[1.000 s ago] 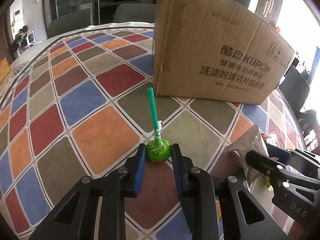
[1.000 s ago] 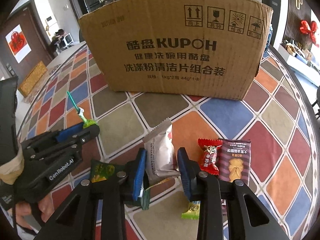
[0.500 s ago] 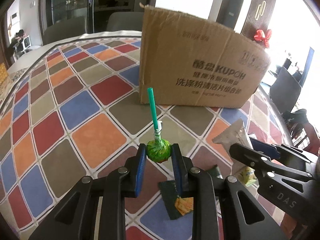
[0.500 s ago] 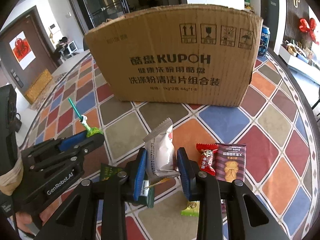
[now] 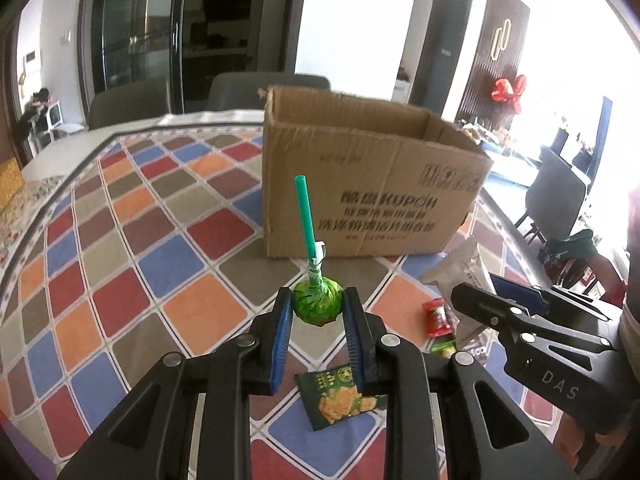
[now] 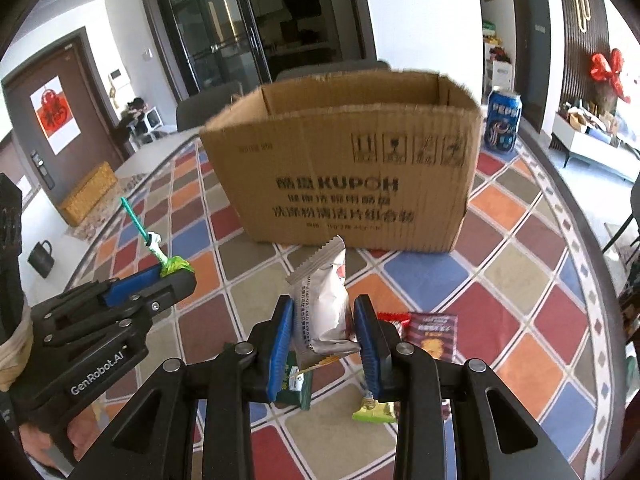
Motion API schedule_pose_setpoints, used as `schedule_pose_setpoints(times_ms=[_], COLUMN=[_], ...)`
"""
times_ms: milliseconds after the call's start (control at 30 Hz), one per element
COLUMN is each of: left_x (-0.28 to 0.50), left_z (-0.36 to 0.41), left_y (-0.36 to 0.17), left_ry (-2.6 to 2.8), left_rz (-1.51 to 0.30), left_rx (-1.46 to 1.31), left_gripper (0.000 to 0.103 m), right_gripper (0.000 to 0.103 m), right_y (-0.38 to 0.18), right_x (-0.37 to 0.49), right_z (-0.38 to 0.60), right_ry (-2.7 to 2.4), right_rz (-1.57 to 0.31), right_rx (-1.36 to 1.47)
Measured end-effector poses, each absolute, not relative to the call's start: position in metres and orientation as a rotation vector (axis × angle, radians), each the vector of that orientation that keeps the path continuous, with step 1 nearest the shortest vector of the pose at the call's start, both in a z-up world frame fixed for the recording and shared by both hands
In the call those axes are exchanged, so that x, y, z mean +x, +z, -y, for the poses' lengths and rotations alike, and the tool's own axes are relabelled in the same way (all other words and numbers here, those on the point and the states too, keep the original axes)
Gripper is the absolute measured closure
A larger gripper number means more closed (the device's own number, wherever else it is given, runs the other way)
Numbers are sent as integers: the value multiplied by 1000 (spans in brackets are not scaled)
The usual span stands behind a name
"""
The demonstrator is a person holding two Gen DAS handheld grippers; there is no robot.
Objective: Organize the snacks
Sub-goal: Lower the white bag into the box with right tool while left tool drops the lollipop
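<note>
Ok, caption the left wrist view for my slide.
Left gripper holds a green lollipop facing the open cardboard box.

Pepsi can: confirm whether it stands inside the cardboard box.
No, the Pepsi can stands on the table outside the cardboard box, beside its right end.

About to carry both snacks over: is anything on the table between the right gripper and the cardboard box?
Nothing: in the right wrist view only bare checkered tablecloth lies between the right gripper, shut on the silver packet, and the cardboard box.
</note>
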State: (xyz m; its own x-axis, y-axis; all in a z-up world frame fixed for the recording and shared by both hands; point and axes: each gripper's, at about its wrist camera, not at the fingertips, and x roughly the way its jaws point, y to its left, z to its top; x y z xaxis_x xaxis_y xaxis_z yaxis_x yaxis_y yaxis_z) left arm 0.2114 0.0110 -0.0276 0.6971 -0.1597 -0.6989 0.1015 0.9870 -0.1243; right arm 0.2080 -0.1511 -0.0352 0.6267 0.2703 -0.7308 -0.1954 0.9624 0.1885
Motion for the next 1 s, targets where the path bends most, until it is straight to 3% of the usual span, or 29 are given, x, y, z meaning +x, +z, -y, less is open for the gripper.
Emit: schedule_pose_setpoints(times_ms=[1000], left_x=[270], left_z=[11], left_y=[79], left_ry=[-163], left_rz=[-562], left_rx=[-11], left_gripper=[77], right_gripper=[71], right_y=[68], right_x=[252], right_z=[179], right_ry=[274], right_rz=[-621], right_rx=[110])
